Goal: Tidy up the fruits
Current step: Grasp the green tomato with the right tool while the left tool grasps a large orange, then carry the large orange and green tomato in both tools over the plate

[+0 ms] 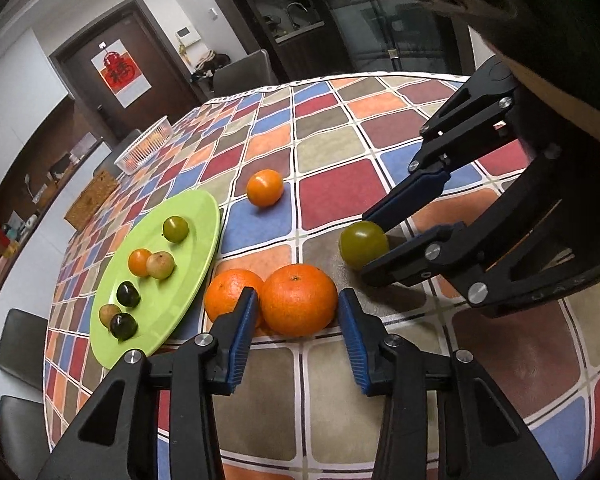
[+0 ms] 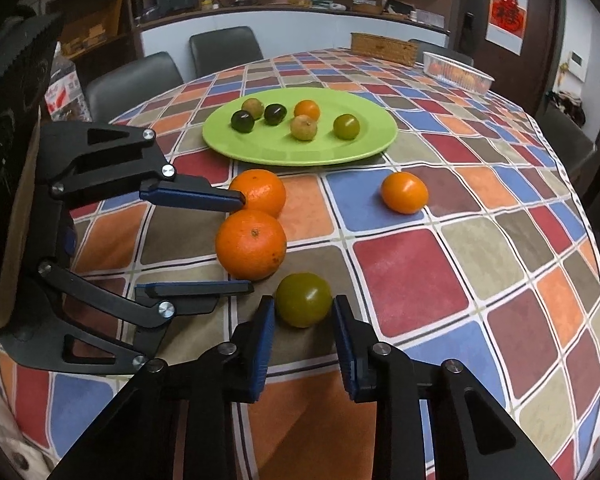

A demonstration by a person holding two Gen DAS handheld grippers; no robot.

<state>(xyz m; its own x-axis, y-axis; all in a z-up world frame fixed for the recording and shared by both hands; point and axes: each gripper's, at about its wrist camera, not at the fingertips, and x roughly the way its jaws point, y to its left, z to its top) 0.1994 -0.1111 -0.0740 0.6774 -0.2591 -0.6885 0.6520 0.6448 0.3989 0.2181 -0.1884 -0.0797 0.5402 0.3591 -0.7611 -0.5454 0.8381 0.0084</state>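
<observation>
A green plate (image 1: 188,276) (image 2: 364,136) on the checked tablecloth holds several small fruits. Two large oranges lie side by side beside it. My left gripper (image 1: 298,308) (image 2: 247,244) is open with its fingers on either side of the nearer orange (image 1: 298,300) (image 2: 251,243), without gripping it; the second orange (image 1: 230,294) (image 2: 262,191) touches it. My right gripper (image 2: 303,304) (image 1: 366,242) is open around a green fruit (image 2: 303,299) (image 1: 363,245) on the table, the pads close to its sides. A small orange (image 1: 265,187) (image 2: 404,193) lies alone further off.
A white slotted basket (image 1: 144,146) (image 2: 458,70) with orange fruit and a wicker box (image 1: 92,200) (image 2: 382,48) stand at the table's far side. Dark chairs (image 2: 224,46) ring the table. Both grippers work close together near the front edge.
</observation>
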